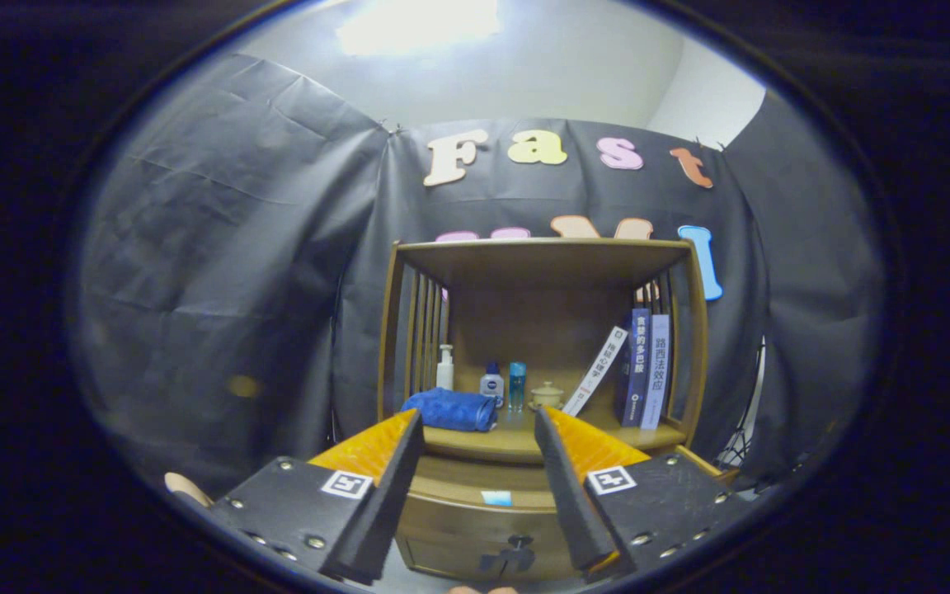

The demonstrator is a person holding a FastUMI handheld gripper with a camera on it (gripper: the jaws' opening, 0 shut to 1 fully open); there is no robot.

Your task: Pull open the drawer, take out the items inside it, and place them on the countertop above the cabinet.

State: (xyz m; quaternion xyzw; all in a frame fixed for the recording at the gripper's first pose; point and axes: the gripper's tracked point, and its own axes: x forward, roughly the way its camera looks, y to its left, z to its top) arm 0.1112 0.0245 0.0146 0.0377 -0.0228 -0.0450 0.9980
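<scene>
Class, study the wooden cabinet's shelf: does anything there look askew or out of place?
One white book leans diagonally against the upright books. The drawer is shut; the gripper hovers open before it.

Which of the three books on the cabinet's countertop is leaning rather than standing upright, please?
The white book, leftmost of the three, leans against the two upright blue books. The tongs are open, holding nothing.
</scene>
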